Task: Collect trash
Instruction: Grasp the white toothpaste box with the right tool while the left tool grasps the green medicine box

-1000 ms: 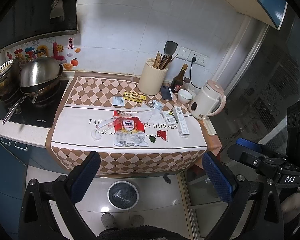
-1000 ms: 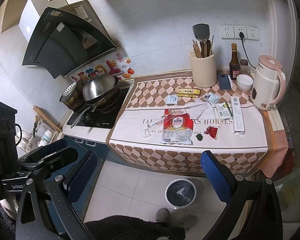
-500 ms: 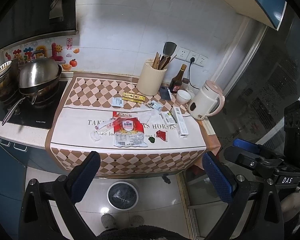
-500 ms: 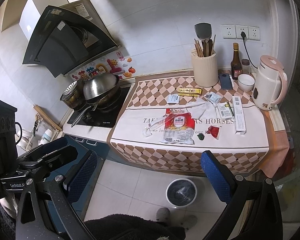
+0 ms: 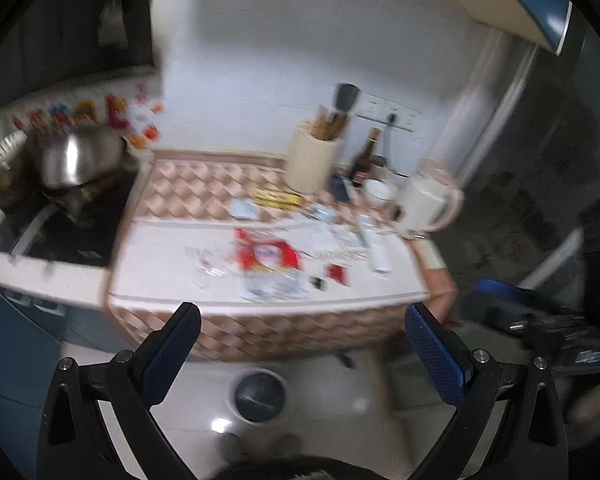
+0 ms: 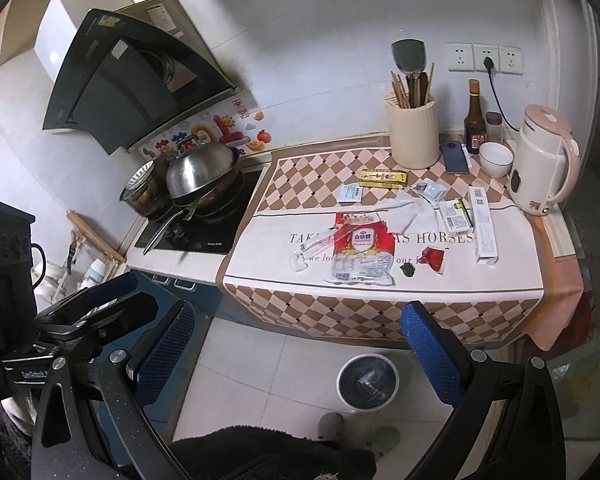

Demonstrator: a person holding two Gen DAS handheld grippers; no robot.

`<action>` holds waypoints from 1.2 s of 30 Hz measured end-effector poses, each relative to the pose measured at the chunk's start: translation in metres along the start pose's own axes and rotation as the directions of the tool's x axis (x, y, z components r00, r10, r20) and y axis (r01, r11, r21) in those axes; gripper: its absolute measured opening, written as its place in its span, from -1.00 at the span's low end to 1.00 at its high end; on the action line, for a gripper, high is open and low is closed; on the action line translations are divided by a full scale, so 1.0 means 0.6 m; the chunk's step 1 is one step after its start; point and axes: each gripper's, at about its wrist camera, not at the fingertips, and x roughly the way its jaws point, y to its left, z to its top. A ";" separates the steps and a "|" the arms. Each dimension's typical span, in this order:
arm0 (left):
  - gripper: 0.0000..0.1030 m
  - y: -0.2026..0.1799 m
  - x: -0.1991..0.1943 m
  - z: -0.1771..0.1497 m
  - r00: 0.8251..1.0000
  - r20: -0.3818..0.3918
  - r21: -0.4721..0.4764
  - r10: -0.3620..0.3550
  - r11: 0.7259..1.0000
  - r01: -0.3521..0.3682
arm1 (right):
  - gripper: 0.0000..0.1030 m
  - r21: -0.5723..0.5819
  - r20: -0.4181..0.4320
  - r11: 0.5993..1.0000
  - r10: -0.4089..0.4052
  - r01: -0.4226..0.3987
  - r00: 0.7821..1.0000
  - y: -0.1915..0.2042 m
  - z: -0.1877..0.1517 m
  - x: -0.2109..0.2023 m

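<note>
Trash lies on the checkered counter cloth [image 6: 312, 172]: a red and clear sugar bag [image 6: 362, 254], a red wrapper [image 6: 433, 258], a green scrap [image 6: 407, 269], a long white box [image 6: 483, 230], a yellow box [image 6: 382, 177] and small packets [image 6: 349, 193]. A round bin [image 6: 367, 380] stands on the floor below. My left gripper [image 5: 300, 354] and right gripper [image 6: 296, 350] are open and empty, held well back from the counter. The left wrist view is blurred; the sugar bag [image 5: 270, 260] and bin [image 5: 258, 396] show there.
A wok [image 6: 202, 170] and pot sit on the hob at left. A utensil holder [image 6: 412, 132], sauce bottle [image 6: 475, 118], bowl [image 6: 496, 159], phone [image 6: 454, 157] and kettle [image 6: 542, 160] stand at the back right of the counter.
Both grippers stayed open. The left wrist view has swung and become blurred, with the counter sitting higher and nearer in it; the right wrist view drifted only slightly.
</note>
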 end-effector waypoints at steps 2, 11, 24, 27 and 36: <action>1.00 0.003 0.020 0.007 0.992 0.034 0.041 0.121 0.992 -0.122 | 1.00 0.036 0.024 0.999 -0.027 0.027 0.999 -0.007 0.002 0.003; 1.00 0.092 0.242 0.038 0.931 -0.048 0.044 0.361 0.932 -0.359 | 1.00 0.254 0.043 0.911 -0.346 0.325 0.937 -0.115 -0.002 0.080; 1.00 0.083 0.609 0.055 0.803 -0.392 0.064 0.448 0.884 -0.462 | 0.97 0.330 -0.261 0.815 -0.406 0.476 0.876 -0.520 0.073 0.375; 1.00 0.038 0.687 0.074 0.778 -0.433 0.086 0.456 0.880 -0.468 | 0.91 0.290 -0.303 0.825 -0.402 0.486 0.864 -0.580 0.105 0.455; 1.00 -0.114 0.862 0.136 0.790 -0.538 0.057 0.294 0.948 -0.314 | -0.01 0.172 -0.375 0.853 -0.406 0.493 0.834 -0.674 0.170 0.623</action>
